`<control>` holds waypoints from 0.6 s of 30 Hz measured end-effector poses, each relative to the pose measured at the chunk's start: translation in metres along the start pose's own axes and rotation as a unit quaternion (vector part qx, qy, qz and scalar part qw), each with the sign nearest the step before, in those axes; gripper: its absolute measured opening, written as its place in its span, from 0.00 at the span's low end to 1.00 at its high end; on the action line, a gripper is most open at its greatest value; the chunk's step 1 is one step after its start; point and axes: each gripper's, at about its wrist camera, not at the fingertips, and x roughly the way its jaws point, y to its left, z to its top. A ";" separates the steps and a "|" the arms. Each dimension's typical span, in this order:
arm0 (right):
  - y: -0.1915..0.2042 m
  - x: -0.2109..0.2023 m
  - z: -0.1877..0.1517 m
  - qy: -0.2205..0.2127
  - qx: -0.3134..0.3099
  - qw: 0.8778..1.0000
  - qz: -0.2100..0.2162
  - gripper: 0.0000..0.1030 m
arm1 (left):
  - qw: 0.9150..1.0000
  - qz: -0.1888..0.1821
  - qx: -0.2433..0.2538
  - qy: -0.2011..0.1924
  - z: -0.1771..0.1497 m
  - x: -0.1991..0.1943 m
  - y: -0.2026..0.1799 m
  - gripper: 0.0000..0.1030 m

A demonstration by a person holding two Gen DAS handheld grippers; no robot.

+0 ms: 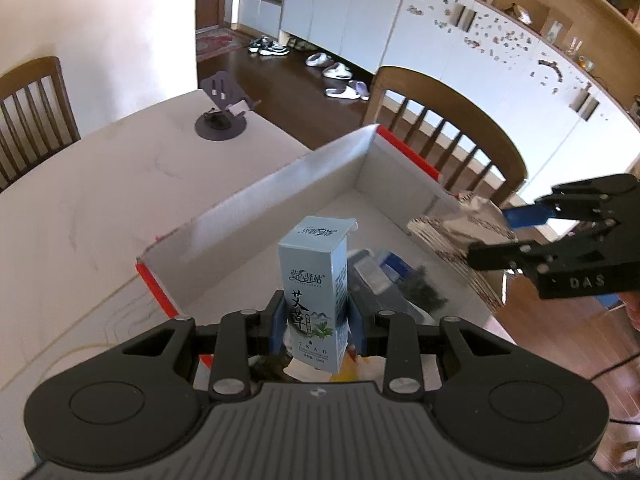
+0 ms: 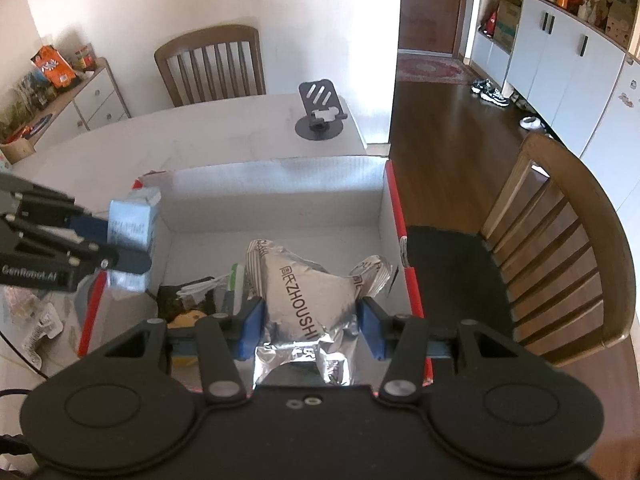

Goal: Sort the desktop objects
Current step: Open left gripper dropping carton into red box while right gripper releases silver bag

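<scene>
My left gripper (image 1: 317,326) is shut on a tall light-blue carton (image 1: 314,288) with Chinese print and holds it upright over the near left corner of the open white box with red edges (image 1: 256,216). My right gripper (image 2: 310,326) is shut on a crumpled silver foil bag (image 2: 304,292) and holds it over the right half of the same box (image 2: 276,184). Each gripper shows in the other's view: the right one (image 1: 496,236) with the foil bag (image 1: 460,224), the left one (image 2: 124,240) with the carton (image 2: 132,236).
Inside the box lie a dark packet (image 2: 182,298), a yellow item (image 2: 188,318) and plastic-wrapped things (image 1: 380,272). A phone stand (image 2: 320,110) stands at the table's far end. Wooden chairs (image 2: 560,248) sit around the table. Wrappers (image 2: 40,328) lie left of the box.
</scene>
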 end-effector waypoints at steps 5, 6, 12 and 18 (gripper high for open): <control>0.000 0.016 0.002 0.014 -0.004 1.000 -0.002 0.49 | 1.000 0.014 0.005 0.021 0.004 0.020 0.006 0.30; 0.001 0.019 0.001 0.018 -0.006 1.000 -0.003 0.49 | 1.000 0.017 0.006 0.025 0.005 0.024 0.007 0.30; 0.005 0.037 -0.004 0.038 -0.015 0.999 -0.002 0.49 | 0.998 0.027 0.025 0.052 0.006 0.046 0.007 0.30; 0.006 0.048 -0.006 0.050 -0.014 0.999 -0.002 0.49 | 0.995 0.040 0.062 0.074 0.006 0.063 0.001 0.30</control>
